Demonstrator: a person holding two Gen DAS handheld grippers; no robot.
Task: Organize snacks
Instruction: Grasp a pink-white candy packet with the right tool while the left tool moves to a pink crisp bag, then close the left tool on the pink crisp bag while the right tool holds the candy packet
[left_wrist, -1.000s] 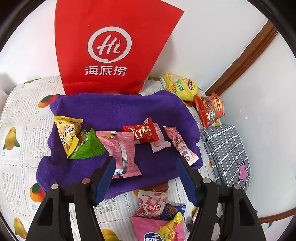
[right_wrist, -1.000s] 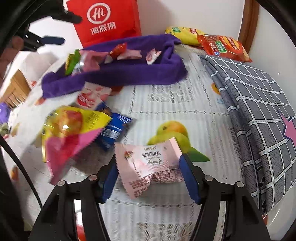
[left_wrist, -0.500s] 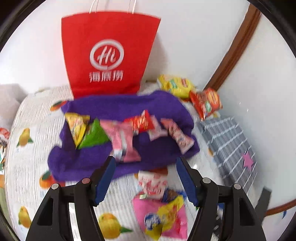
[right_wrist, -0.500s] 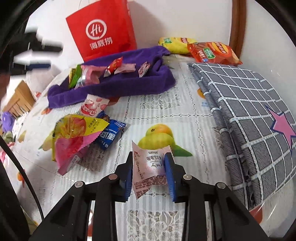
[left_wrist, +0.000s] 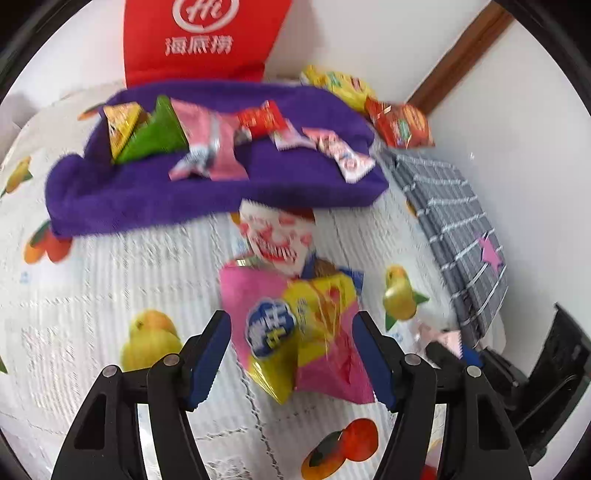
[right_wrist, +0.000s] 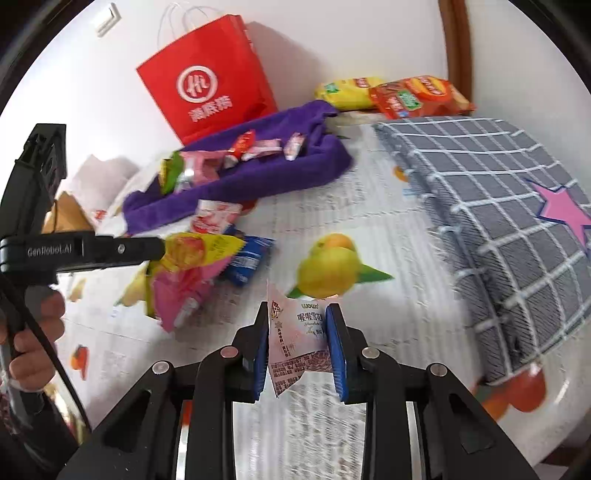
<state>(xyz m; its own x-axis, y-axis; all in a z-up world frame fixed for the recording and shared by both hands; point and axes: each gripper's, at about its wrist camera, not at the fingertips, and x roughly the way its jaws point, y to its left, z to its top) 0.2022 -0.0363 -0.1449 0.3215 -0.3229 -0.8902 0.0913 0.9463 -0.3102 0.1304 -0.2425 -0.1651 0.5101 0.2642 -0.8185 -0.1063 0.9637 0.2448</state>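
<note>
Right wrist view: my right tool (right_wrist: 297, 345) is closing, its blue pads pinching a pale pink snack packet (right_wrist: 295, 341) just above the fruit-print bench (right_wrist: 388, 229); the packet's lower end is hidden behind the fingers. My left tool (left_wrist: 291, 354) stands spread, straddling a pink-and-yellow snack bag (left_wrist: 295, 332) without touching it. That view is motion-blurred, so print is unreadable. A blue wrapper (right_wrist: 247, 260) lies half buried beneath the bag. More packets sit on the purple towel (right_wrist: 266, 177).
</note>
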